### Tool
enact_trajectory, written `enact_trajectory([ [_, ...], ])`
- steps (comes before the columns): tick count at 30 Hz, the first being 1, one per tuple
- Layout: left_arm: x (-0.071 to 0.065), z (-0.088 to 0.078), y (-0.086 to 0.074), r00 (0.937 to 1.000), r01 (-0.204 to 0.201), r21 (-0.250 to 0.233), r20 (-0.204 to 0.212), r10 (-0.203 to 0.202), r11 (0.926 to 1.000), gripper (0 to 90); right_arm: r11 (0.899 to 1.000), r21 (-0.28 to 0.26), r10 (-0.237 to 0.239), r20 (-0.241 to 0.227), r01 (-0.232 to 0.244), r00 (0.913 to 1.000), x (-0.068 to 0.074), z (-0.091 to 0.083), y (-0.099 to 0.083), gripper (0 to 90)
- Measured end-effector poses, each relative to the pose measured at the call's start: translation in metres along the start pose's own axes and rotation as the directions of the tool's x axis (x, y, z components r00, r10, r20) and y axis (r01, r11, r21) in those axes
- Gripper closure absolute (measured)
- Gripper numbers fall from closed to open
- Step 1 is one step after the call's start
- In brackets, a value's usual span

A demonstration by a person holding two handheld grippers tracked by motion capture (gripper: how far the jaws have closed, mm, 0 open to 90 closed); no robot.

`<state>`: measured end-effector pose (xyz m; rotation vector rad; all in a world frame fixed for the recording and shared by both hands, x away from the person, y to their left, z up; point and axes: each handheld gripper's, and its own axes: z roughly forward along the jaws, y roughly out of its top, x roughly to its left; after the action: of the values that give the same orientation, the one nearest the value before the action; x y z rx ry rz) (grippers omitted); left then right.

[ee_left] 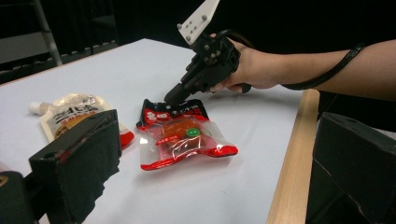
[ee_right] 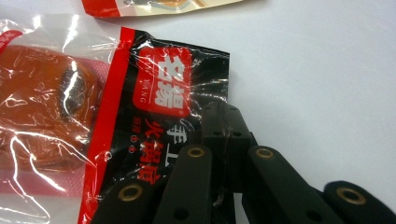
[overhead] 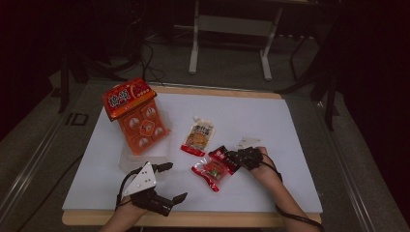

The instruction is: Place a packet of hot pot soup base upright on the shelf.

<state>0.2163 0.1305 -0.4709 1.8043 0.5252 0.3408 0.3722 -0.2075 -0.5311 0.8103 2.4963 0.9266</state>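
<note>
1. lying on the white table [overhead: 270,121]: a red and clear snack packet [overhead: 216,170], flat near the front edge, with an orange piece of food showing through its clear middle and a black end strip with red lettering pointing towards the right hand.
2. gripping that packet: the right gripper [overhead: 232,158] is pressing its two black jaws together on the black end strip; in the right gripper view the jaws are meeting with the edge of the snack packet [ee_right: 154,116] pinched between them. in the left gripper view the right gripper [ee_left: 176,95] is coming down at a slant onto the top edge of the packet [ee_left: 182,135], which is lying flat on the table [ee_left: 224,186].
3. holding the right gripper: the right hand [overhead: 263,164], with a black cable running back along the forearm.
4. resting near the front left of the table: the left gripper [overhead: 167,181], with its jaws standing wide apart and nothing between them; its grey three-cornered plate is facing up.
5. lying just beyond the snack packet, apart from it: a pale sauce pouch [overhead: 198,137] with a spout at its far end and a red bottom edge; also showing in the left gripper view [ee_left: 70,114].
6. standing at the back left: an orange box [overhead: 137,113], tilting, on a clear holder.
</note>
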Motion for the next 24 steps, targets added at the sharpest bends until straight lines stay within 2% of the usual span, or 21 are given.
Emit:
enact_trajectory([
  [2,0.001,0.000,0.000,1.0000,0.003,-0.001,0.000,-0.003,1.0000,1.4,1.000,0.009,0.021,-0.001,-0.021,0.9998,-0.001,0.000,0.002,90.0],
  [7,0.002,-0.002,-0.001,1.0000,0.004,-0.004,-0.007,-0.004,1.0000,1.4,0.998,0.020,0.064,-0.047,-0.063,0.9968,-0.007,-0.002,0.003,90.0],
  [13,0.002,-0.002,-0.001,0.9999,0.008,-0.003,-0.011,-0.008,1.0000,1.4,0.992,-0.031,0.117,-0.101,-0.120,0.9881,-0.013,-0.012,0.006,90.0],
  [20,0.002,-0.002,-0.001,0.9999,0.001,0.001,-0.013,-0.001,1.0000,1.5,0.992,-0.035,0.115,-0.134,-0.121,0.9843,-0.011,-0.018,0.010,90.0],
  [24,0.002,-0.002,0.000,0.9999,0.005,0.002,-0.013,-0.005,1.0000,1.4,0.988,-0.065,0.129,-0.159,-0.141,0.9788,-0.010,-0.024,0.014,90.0],
])
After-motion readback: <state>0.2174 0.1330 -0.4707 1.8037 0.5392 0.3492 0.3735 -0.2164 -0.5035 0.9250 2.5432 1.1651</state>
